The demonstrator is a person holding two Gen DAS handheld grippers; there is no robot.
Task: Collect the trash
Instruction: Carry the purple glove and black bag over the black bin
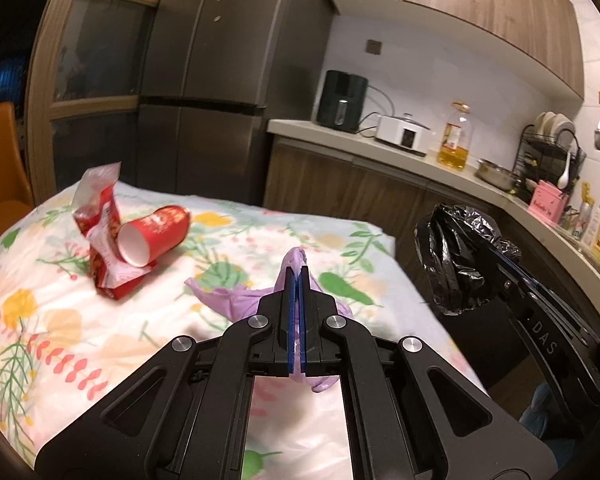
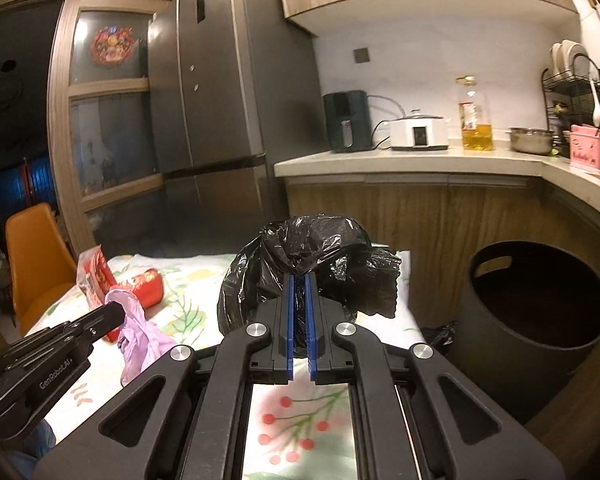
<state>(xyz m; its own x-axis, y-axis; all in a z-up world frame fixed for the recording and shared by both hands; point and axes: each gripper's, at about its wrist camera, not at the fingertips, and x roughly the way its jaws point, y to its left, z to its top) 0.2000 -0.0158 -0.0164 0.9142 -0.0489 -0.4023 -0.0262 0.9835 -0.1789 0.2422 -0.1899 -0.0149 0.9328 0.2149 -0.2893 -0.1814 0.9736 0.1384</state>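
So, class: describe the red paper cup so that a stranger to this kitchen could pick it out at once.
Start at the table with the floral cloth in front of the tall grey fridge. Near its far edge lies the red paper cup, tipped on its side against a crumpled red snack wrapper. Unlike the wrapper, it is a smooth cylinder showing a white open mouth.

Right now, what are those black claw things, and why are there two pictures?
They are grippers, two-finger tools a person holds, one in each hand. Each carries a camera looking along its fingers, which gives two pictures. The left gripper is shut on a crumpled purple plastic bag. The right gripper is shut on a black trash bag. On the flowery tablecloth lie a red paper cup and a red snack wrapper. A dark bin stands beside the table.
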